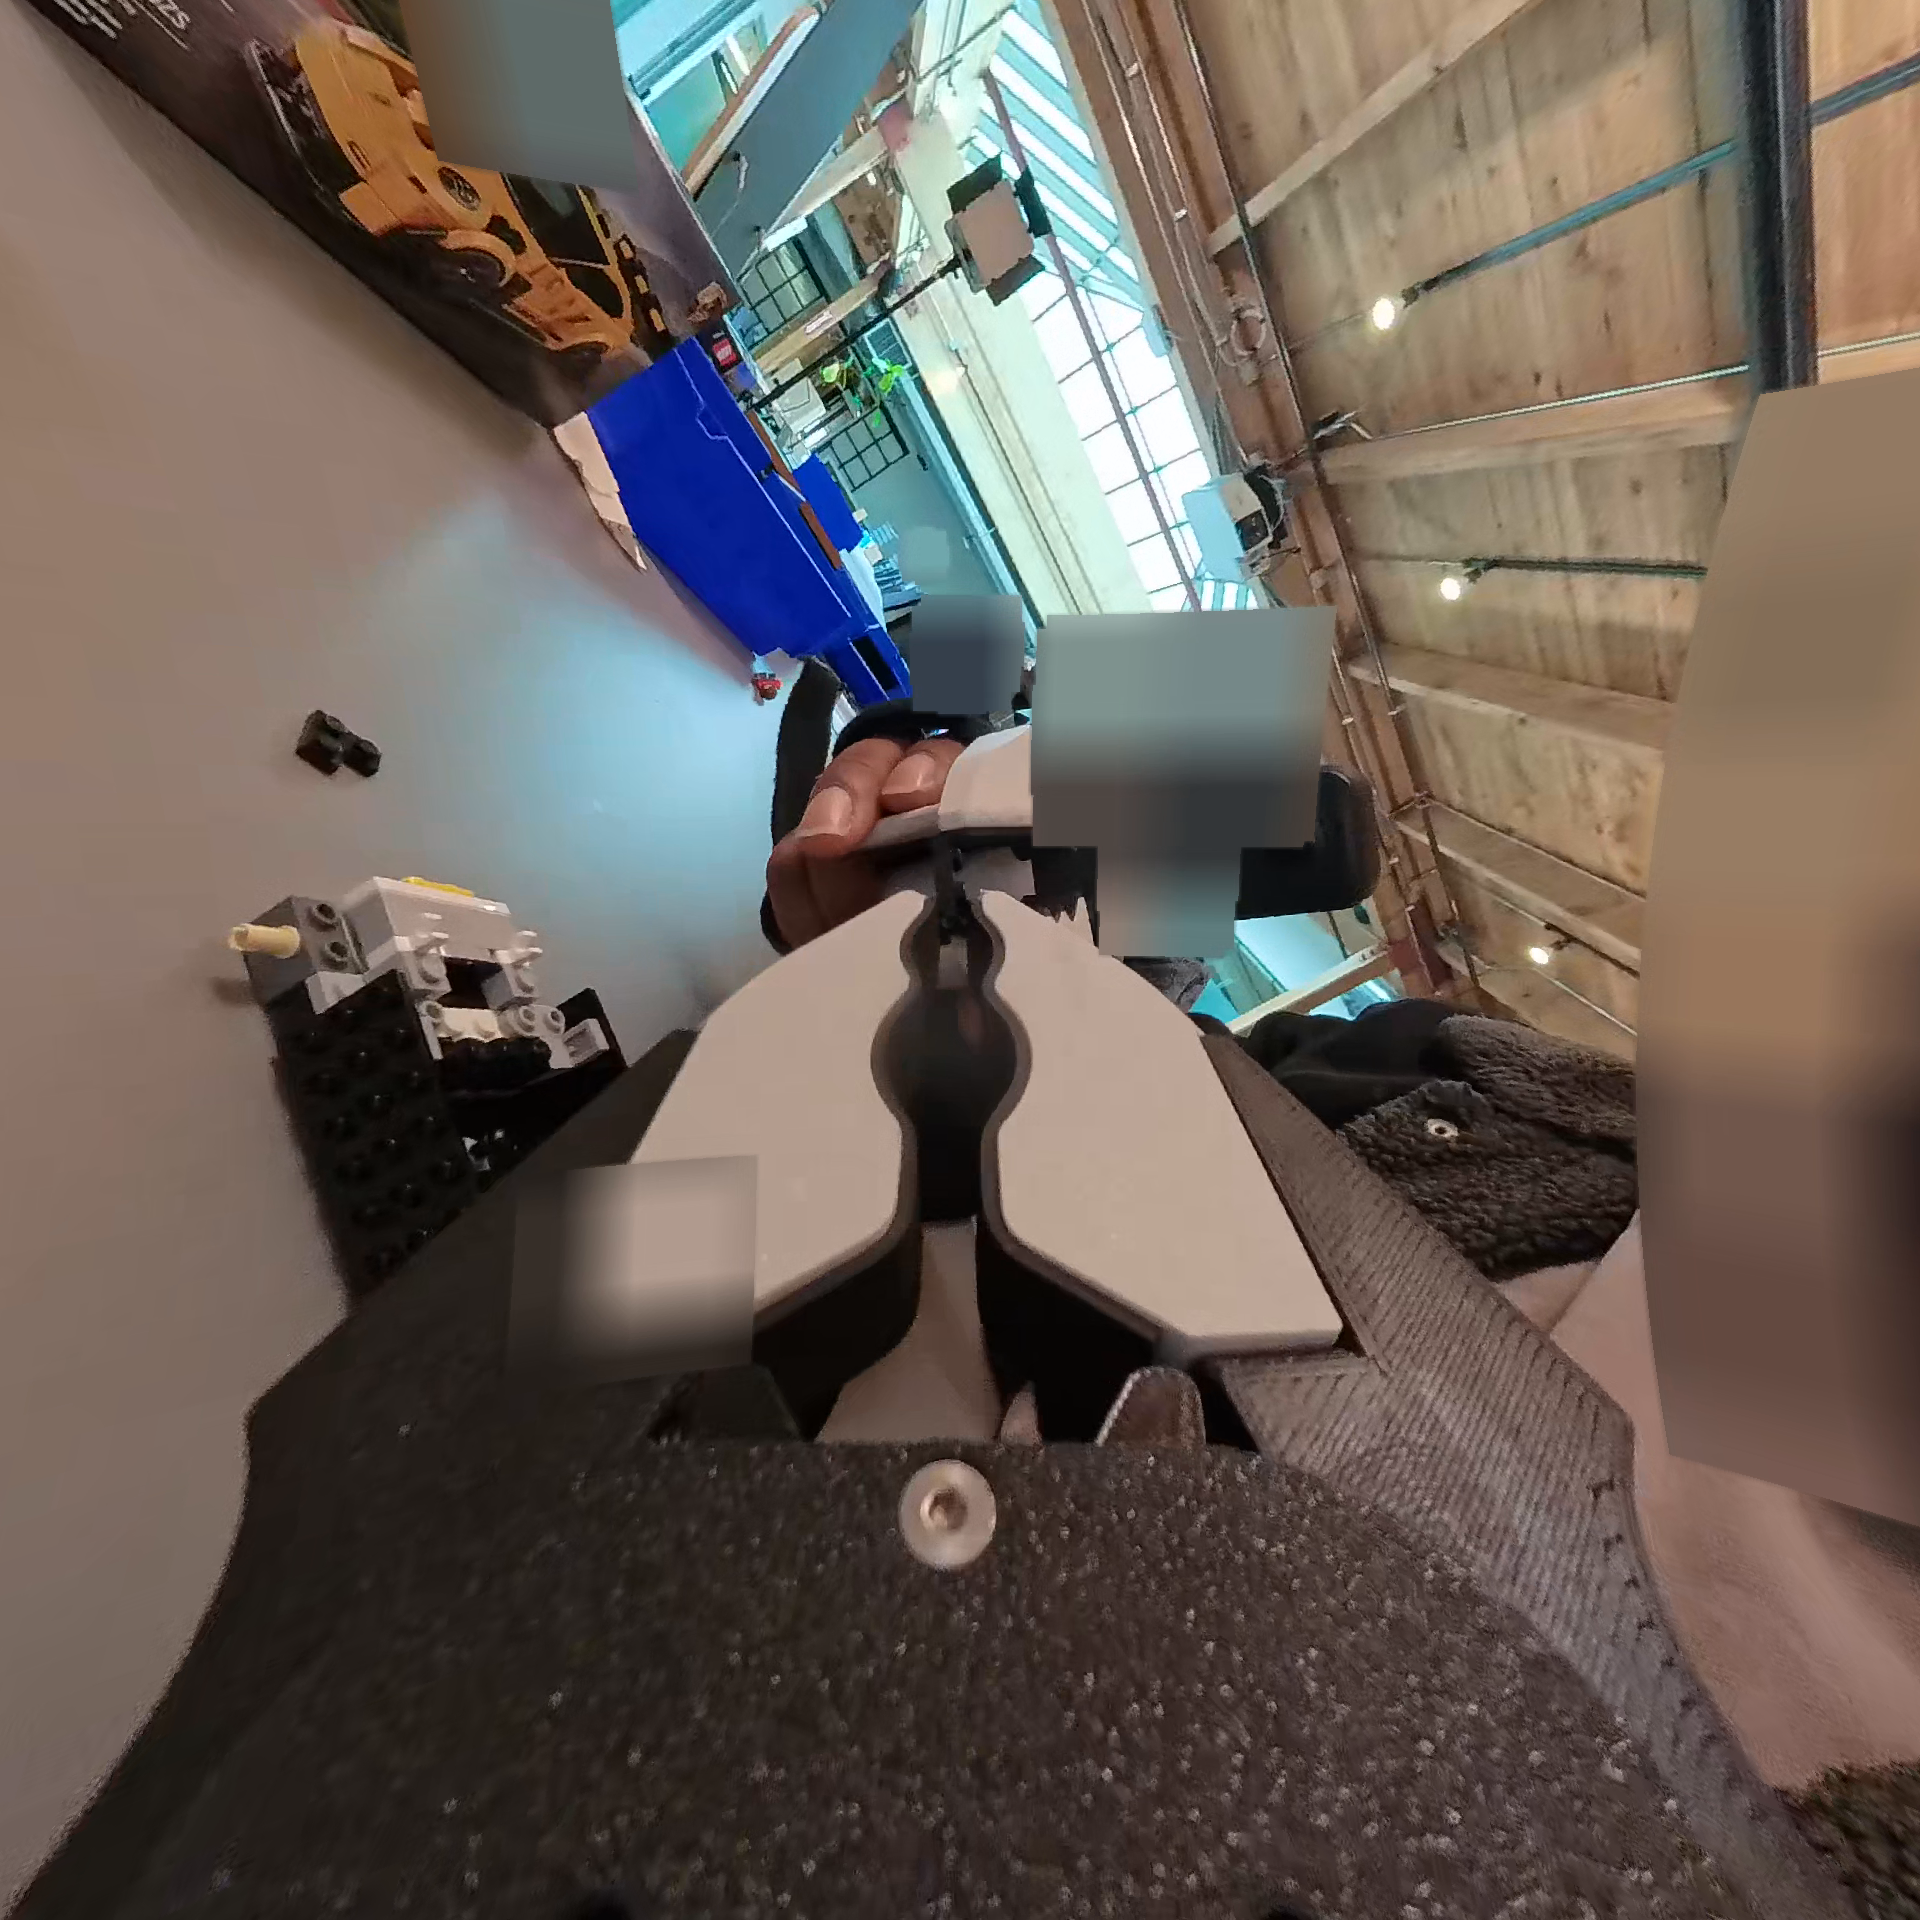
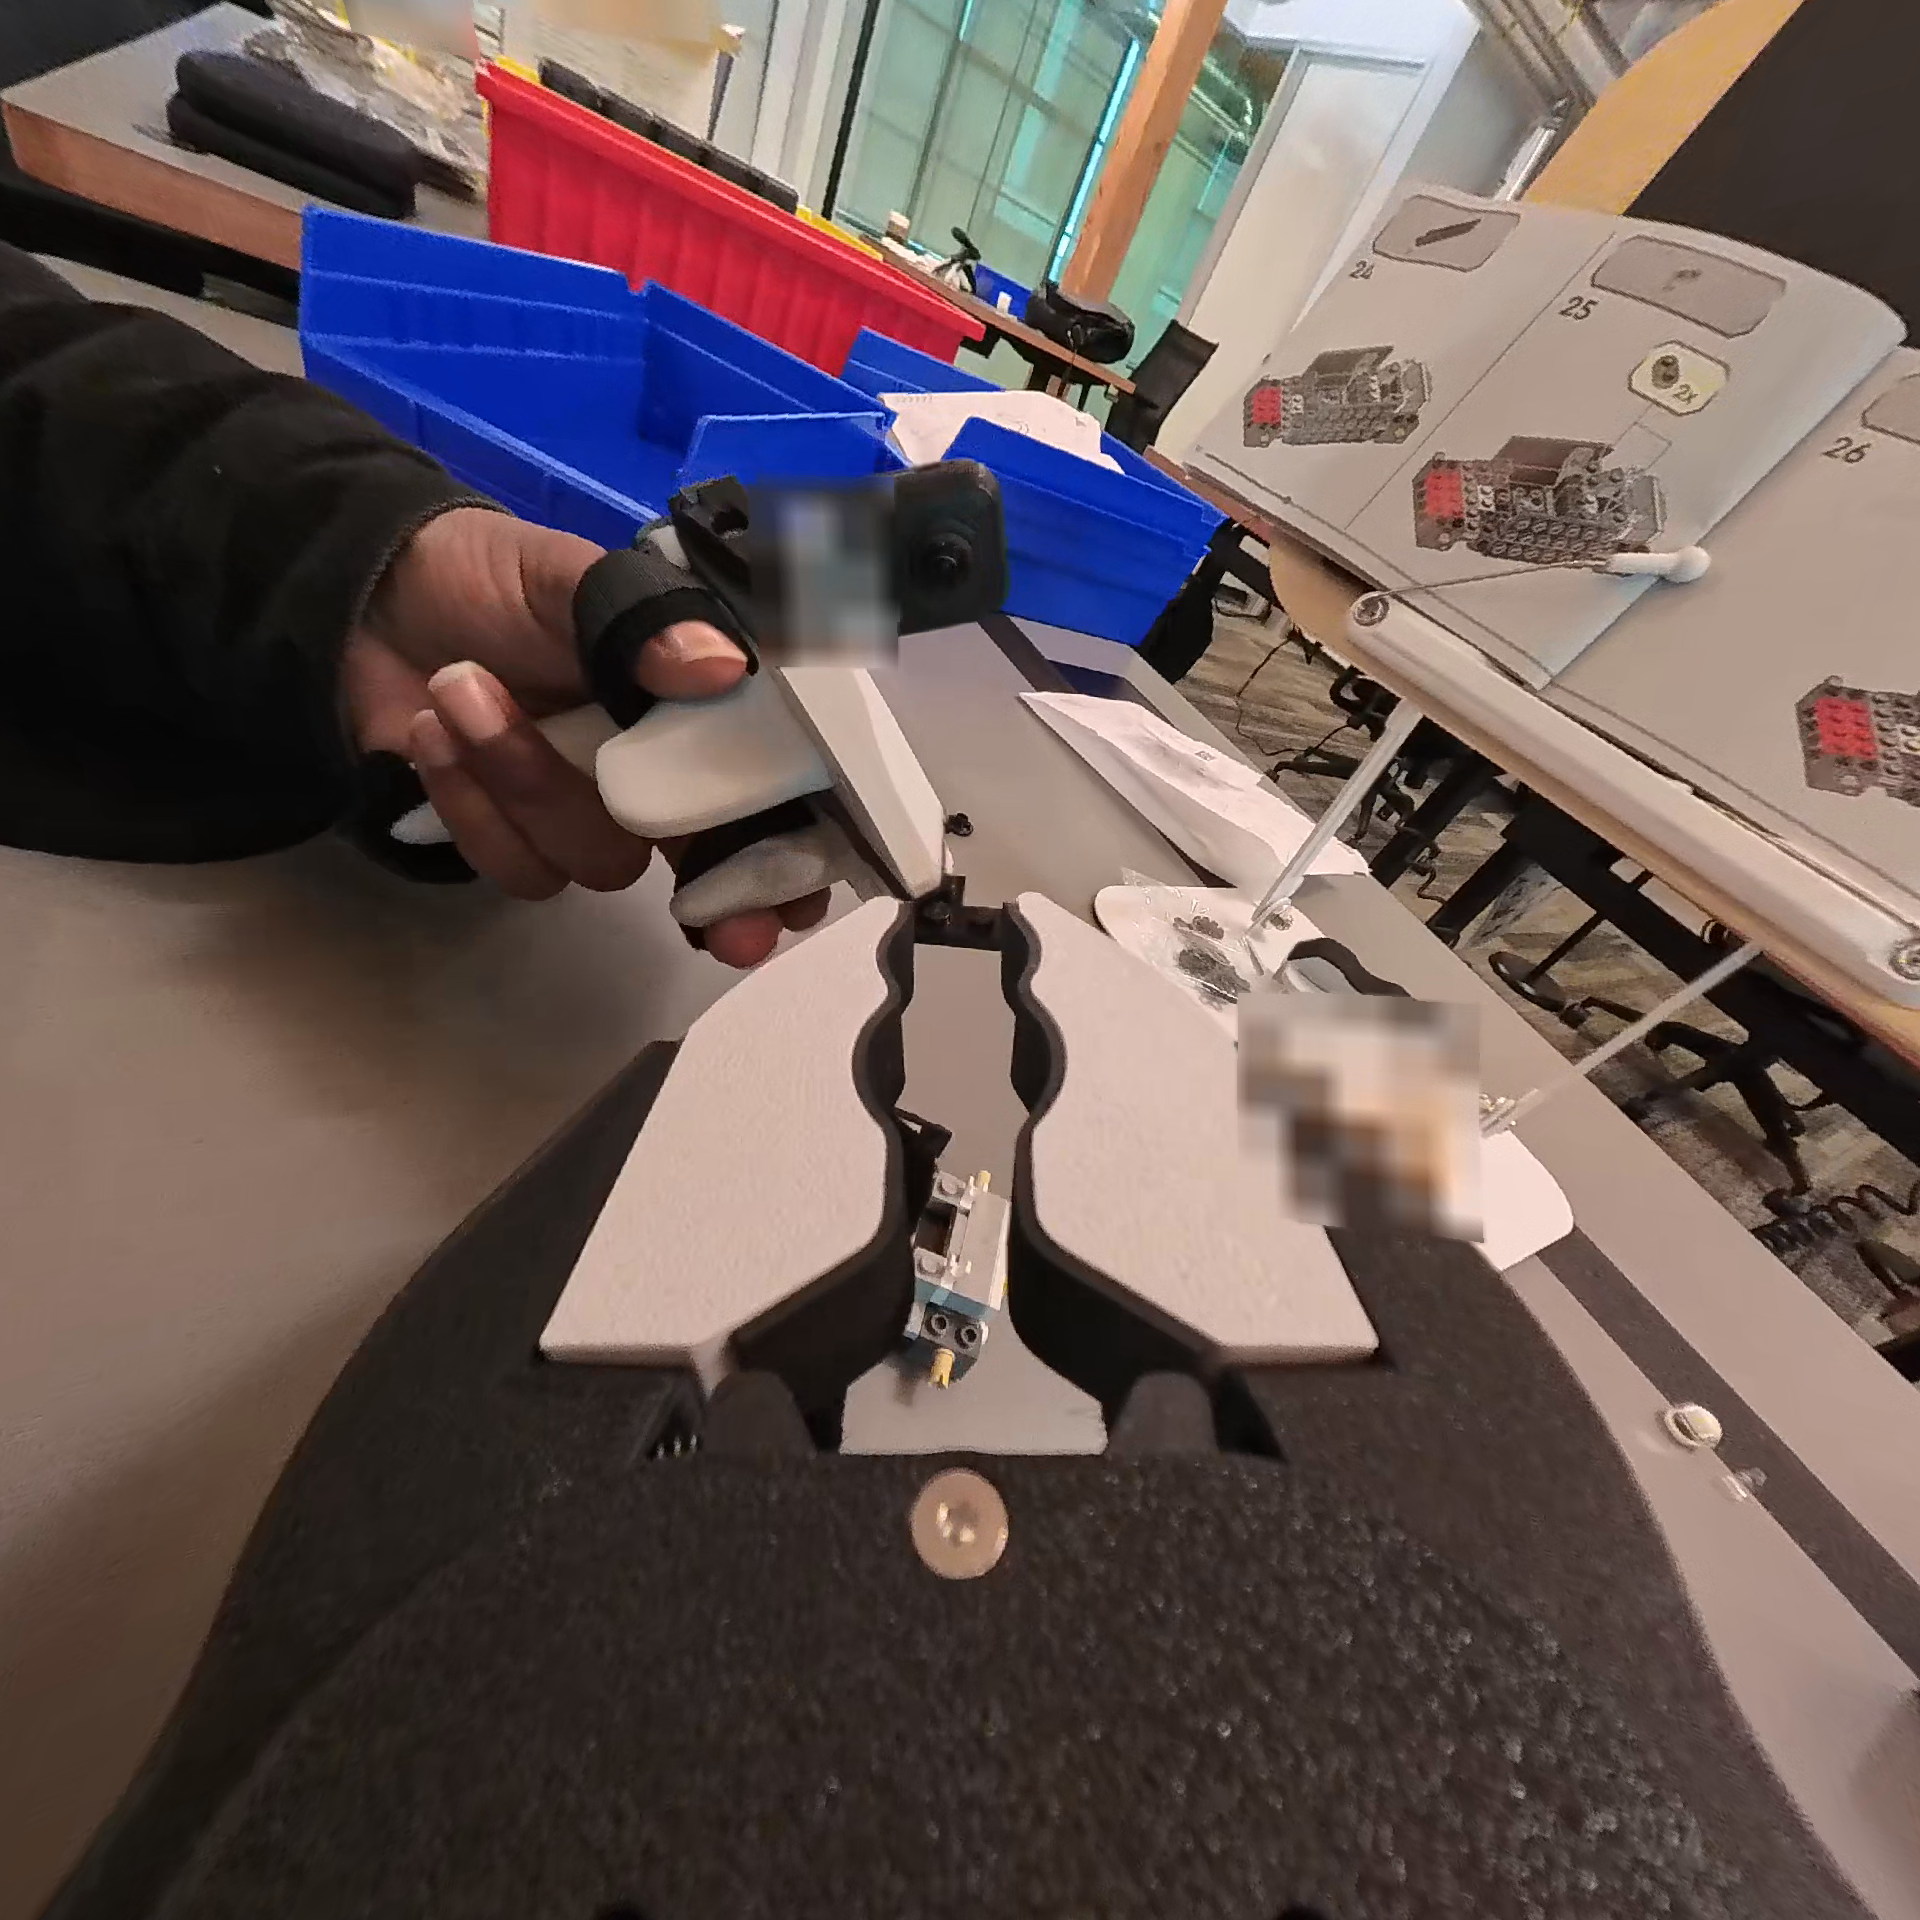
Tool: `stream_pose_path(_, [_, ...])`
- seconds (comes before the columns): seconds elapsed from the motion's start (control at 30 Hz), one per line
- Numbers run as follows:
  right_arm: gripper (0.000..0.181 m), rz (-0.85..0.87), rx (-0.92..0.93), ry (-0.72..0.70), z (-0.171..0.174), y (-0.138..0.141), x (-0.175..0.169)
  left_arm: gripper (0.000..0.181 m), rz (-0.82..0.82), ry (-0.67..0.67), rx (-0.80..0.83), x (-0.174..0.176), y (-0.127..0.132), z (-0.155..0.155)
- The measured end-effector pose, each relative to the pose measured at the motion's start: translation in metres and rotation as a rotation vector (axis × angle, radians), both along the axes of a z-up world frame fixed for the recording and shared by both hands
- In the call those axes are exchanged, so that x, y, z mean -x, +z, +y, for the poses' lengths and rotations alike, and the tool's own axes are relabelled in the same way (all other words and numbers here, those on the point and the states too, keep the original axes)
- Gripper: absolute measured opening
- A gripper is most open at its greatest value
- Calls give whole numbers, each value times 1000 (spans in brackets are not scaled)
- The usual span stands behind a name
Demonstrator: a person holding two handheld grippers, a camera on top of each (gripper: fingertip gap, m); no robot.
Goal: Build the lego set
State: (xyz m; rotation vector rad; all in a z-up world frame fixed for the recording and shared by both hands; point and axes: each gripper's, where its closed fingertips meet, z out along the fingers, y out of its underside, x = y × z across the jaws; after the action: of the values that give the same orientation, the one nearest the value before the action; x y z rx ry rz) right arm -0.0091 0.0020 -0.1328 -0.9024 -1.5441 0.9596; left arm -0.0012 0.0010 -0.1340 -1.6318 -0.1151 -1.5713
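Together, both matte grey tools (image 1: 951, 920) (image 2: 956, 920) pinched tight on one small studded black plate (image 2: 951, 916).

Blue bins (image 2: 582, 384) and booklet stand (image 2: 1558, 665) flank bare table (image 2: 208, 1039).

Two grippers (image 2: 958, 914) (image 2: 940, 868) (three blue bins (image 2: 499, 353)).

The matt grey smooth tabletop (image 2: 208, 1039) bears glossy blue plastic bins (image 2: 582, 384) and a matt paper instruction booklet (image 2: 1621, 436). The right gripper's (image 2: 957, 914) black body looks rough and grainy with a shiny metal screw (image 2: 958, 1538); overhead are bare wooden ceiling planks (image 1: 1507, 260).
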Motion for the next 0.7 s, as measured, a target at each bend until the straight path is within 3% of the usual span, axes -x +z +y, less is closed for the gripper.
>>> stream_pose_path(0.13, [16, -32, 14, 53, -5, -3, -2, 4, 69, -47, -9, 0, -2, -4])
stream_pose_path(0.47, [22, -277, -18, 316, -37, -36, -23, 4, 228, -398, 24, -23, -29, -40])
stream_pose_path(0.7, [9, -252, -34, 305, -37, -35, -21, 5, 224, -355, 14, -20, -27, -35])
